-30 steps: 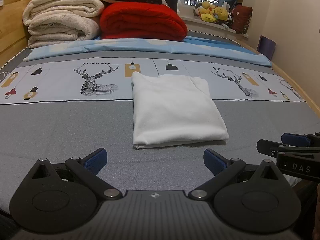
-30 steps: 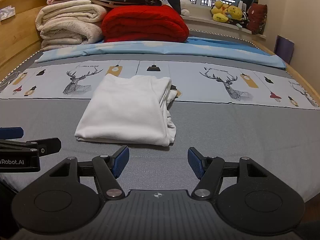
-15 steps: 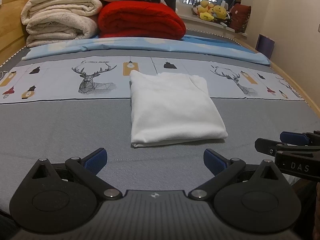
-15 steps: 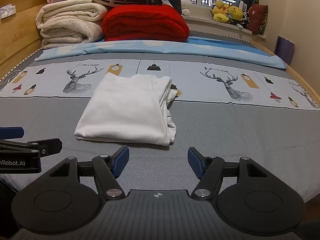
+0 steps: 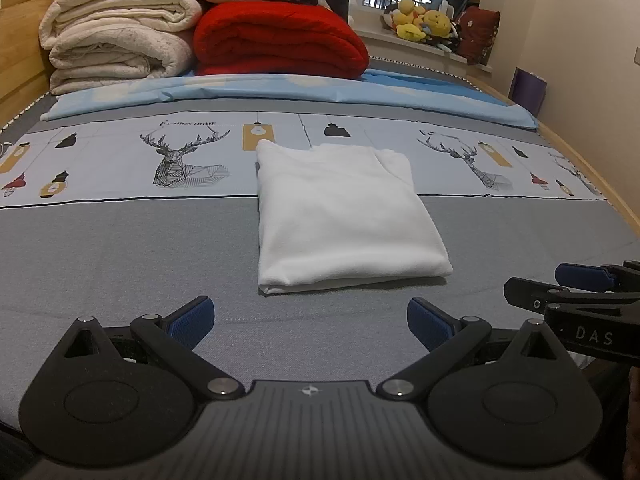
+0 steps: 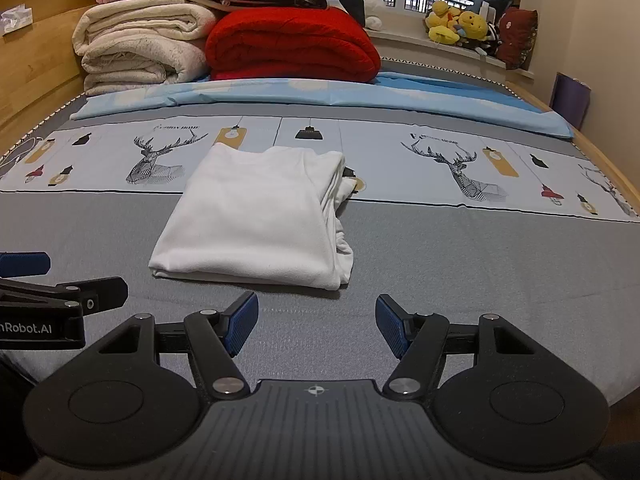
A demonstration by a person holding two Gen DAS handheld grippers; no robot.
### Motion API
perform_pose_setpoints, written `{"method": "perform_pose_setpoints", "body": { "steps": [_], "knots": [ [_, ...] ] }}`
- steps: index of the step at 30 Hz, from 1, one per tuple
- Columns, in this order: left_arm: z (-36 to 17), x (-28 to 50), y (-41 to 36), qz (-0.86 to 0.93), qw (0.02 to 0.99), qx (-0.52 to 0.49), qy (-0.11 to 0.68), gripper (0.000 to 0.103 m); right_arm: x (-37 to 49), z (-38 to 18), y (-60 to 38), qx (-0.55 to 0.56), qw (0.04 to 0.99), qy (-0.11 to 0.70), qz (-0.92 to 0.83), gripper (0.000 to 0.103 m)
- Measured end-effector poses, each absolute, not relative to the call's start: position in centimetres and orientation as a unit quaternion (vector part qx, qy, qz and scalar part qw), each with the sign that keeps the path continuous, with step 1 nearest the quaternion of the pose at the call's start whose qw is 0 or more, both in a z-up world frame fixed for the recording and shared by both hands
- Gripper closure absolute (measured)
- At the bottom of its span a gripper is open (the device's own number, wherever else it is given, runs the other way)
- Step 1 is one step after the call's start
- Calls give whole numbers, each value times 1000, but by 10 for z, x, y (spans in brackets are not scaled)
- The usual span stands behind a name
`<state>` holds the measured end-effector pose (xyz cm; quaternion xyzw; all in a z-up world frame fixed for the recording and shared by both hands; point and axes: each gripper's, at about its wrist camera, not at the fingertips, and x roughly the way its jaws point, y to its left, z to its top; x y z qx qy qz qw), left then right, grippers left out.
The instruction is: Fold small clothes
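White garment (image 5: 344,216) lies folded on the bed (image 5: 120,248); my left claw (image 5: 310,320) and right claw (image 6: 316,326) gape empty short of it, probably finished.

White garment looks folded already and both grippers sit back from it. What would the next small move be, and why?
Probably bring the right gripper forward to tuck the loose layers along the white garment's right edge; they bulge out unevenly, while the left edge looks clean. Both it and the left gripper are open and empty.
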<state>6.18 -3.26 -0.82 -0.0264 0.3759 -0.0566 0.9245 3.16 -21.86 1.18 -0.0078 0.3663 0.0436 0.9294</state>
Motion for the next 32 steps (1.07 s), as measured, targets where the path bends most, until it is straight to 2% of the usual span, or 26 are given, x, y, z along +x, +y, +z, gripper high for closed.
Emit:
{"method": "perform_pose_setpoints", "body": {
  "steps": [32],
  "knots": [
    [-5, 59, -31, -66, 925, -30, 374, 0, 32, 11, -221, -12, 929, 367, 48, 36]
  ]
}}
